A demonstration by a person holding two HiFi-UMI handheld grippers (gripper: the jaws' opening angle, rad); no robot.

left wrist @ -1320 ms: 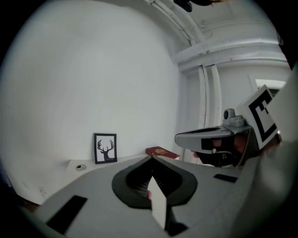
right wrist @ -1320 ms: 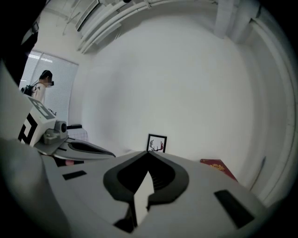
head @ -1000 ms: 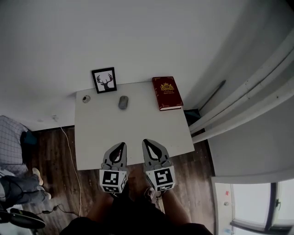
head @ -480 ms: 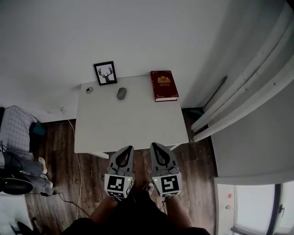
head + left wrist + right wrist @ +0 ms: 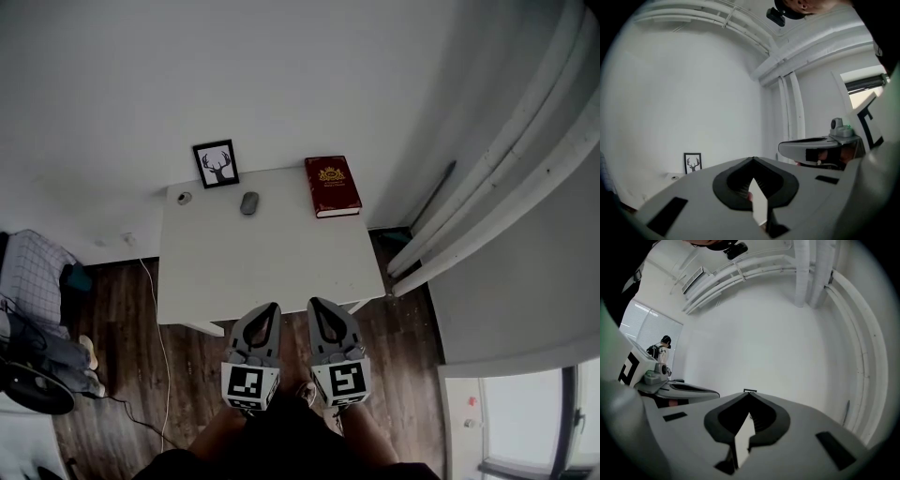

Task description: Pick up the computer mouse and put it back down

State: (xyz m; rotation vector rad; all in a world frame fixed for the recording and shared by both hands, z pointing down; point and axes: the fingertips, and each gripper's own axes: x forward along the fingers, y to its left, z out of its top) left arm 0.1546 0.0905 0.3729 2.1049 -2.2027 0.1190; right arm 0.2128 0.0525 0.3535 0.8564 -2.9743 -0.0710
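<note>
We hold the left gripper (image 5: 268, 309) and right gripper (image 5: 317, 304) closed and empty, short of the worktop (image 5: 272, 272): the mouse (image 5: 248, 202) lies far across it.

Smooth matt white table (image 5: 272, 267), dark wood plank floor (image 5: 117, 314), matt grey mouse (image 5: 248, 202), red book (image 5: 332, 186) with gilt emblem

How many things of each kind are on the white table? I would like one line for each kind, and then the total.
Framed picture: 1
Computer mouse: 1
Red book: 1
Small round object: 1
Total: 4
</note>
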